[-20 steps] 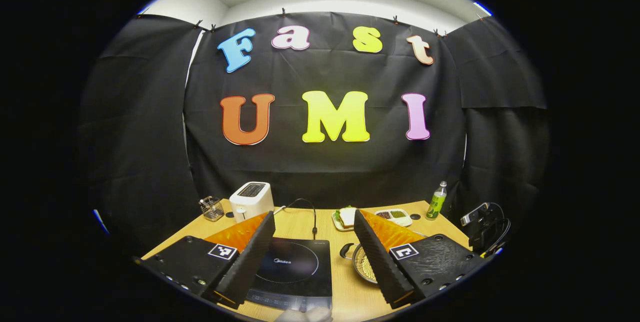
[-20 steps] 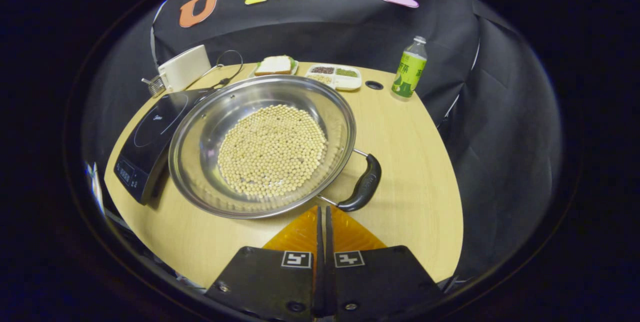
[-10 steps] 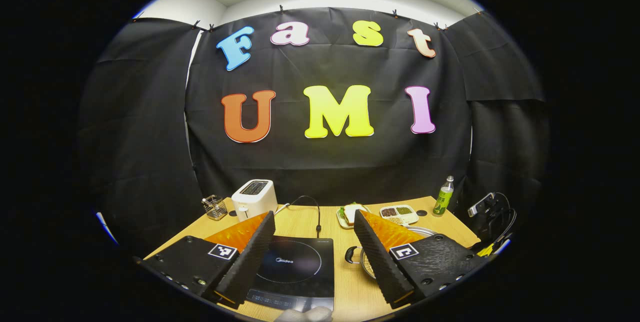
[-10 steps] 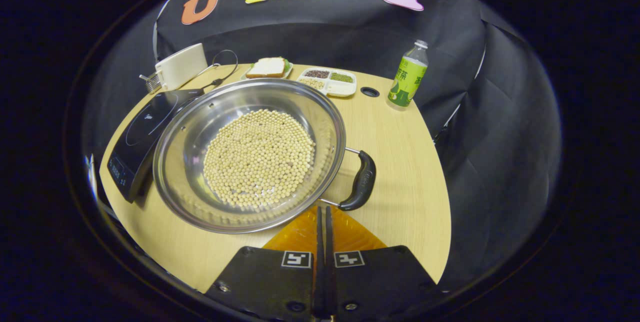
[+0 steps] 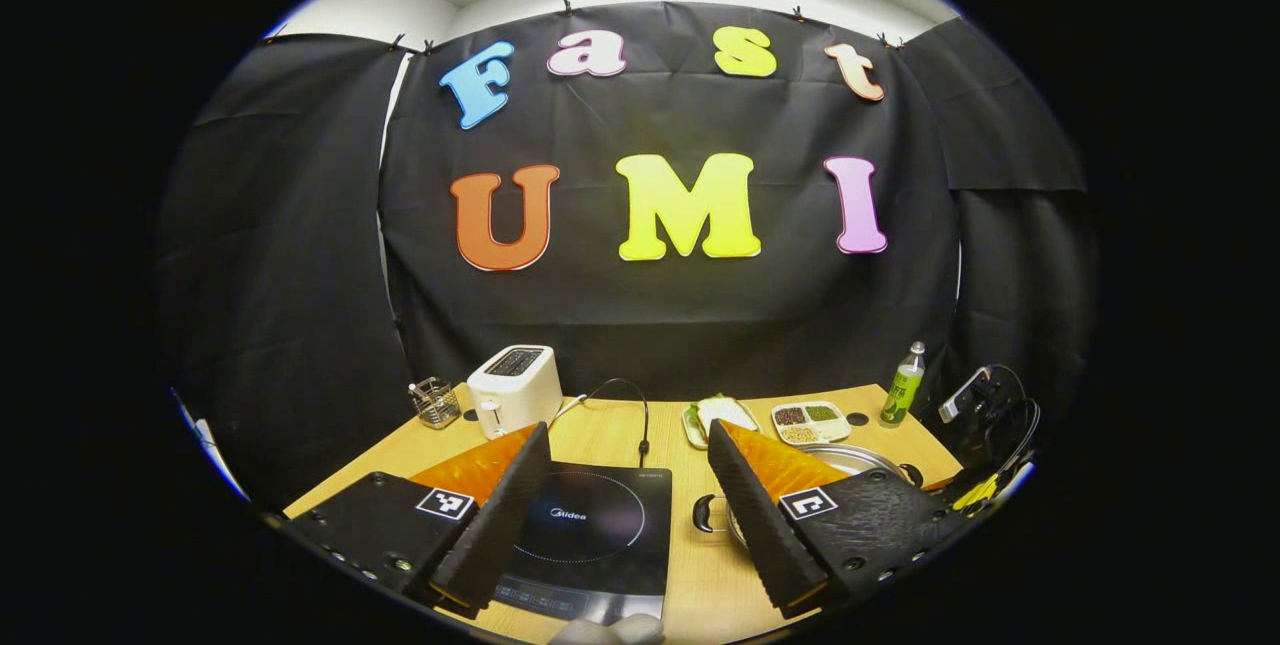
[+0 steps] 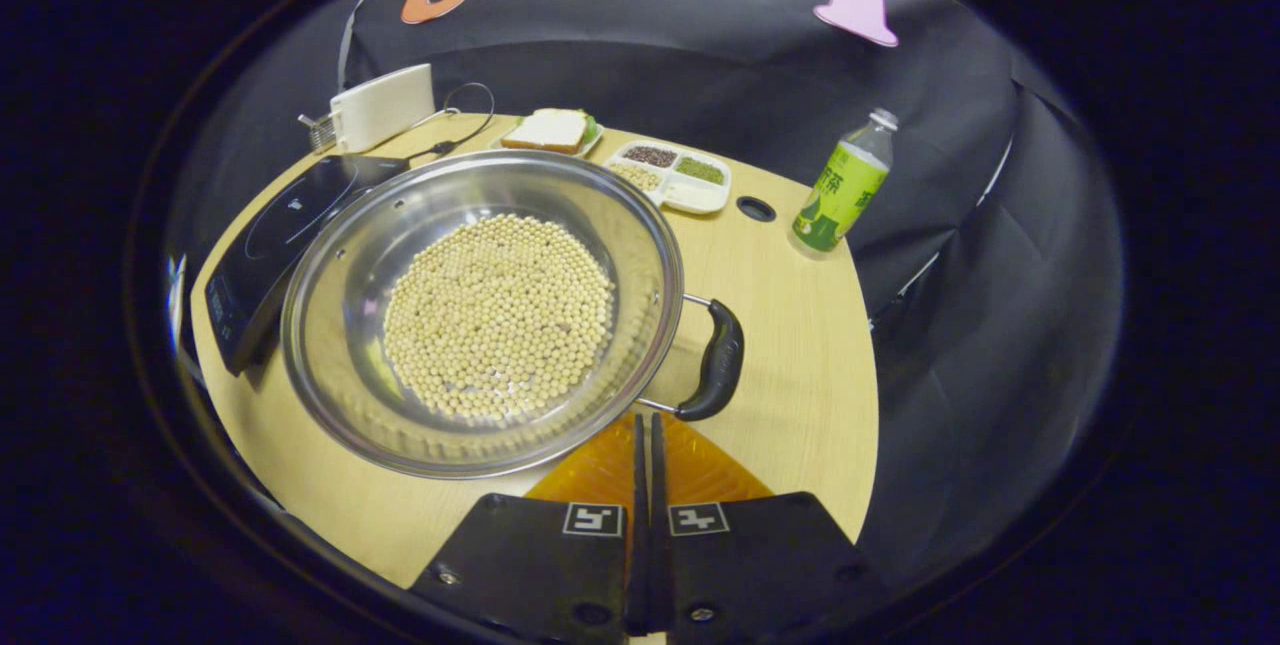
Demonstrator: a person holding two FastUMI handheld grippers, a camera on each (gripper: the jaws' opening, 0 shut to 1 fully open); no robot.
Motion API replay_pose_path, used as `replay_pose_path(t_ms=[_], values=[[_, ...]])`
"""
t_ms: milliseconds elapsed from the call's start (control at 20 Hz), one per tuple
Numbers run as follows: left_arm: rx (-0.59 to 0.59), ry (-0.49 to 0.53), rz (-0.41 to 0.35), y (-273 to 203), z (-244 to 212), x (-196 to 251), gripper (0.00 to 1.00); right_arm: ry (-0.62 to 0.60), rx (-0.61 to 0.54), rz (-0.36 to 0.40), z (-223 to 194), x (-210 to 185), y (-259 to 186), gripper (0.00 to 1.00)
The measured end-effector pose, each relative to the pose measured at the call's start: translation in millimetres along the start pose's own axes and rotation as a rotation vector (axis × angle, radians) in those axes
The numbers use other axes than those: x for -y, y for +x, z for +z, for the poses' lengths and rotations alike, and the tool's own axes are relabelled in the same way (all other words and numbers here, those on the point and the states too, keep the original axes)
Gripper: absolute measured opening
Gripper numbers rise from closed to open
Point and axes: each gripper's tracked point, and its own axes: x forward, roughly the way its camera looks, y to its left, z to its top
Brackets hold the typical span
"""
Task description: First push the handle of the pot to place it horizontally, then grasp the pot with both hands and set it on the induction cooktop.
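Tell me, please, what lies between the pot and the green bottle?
In the right gripper view, only bare tabletop separates the pot from the green bottle.

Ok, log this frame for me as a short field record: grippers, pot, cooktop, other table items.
left gripper: open, raised above the induction cooktop
right gripper: shut, empty, tips near the pot's black handle
pot: steel, holds soybeans, on the table beside the cooktop
other items: toaster, green bottle, sandwich plate, divided tray
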Motion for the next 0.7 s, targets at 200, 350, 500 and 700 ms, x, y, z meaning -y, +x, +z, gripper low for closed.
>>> replay_pose_path(t_ms=[200,350,500,700], values=[[-0.014,0.000,0.030,6,-8,-3,0.95,-0.011,0.009,0.018,9,0,7,0.04],[-0.035,-0.005,0.034,12,-18,0,0.95,-0.032,0.002,0.033,11,-1,12,0.04],[-0.037,-0.017,0.020,23,-26,6,0.95,0.012,0.003,0.013,4,8,12,0.01],[-0.052,-0.025,-0.008,39,-42,17,0.95,0.046,0.038,-0.014,1,24,0,0.34]])
